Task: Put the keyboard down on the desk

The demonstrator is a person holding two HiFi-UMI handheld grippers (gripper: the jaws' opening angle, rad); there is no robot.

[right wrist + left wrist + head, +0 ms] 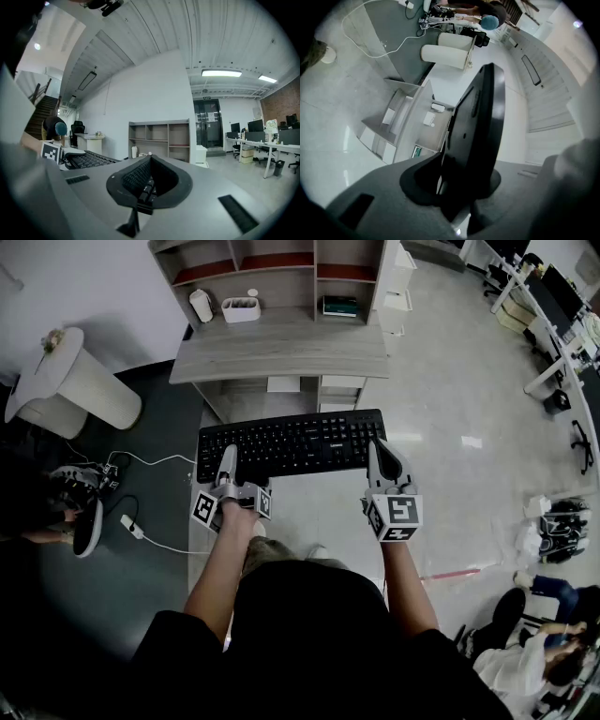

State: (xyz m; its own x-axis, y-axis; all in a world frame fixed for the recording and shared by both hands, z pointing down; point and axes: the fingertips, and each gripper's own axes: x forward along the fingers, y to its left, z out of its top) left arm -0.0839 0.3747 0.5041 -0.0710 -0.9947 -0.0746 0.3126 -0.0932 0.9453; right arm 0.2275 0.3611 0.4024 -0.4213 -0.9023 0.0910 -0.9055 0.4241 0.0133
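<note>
I hold a black keyboard (291,444) in the air, level, in front of a grey desk (281,357) with shelves. My left gripper (227,470) is shut on the keyboard's near left edge. My right gripper (382,460) is shut on its near right edge. In the left gripper view the keyboard (476,122) runs edge-on out from between the jaws of the left gripper (459,197), its underside showing. In the right gripper view, keys of the keyboard (89,160) sit clamped in the right gripper (144,187), with the desk (159,140) ahead.
On the desk stand a white bottle (201,306) and a white tray (241,308); books (340,306) lie in a shelf. A white round stand (75,381) is at the left. A power strip with cable (131,526) lies on the floor.
</note>
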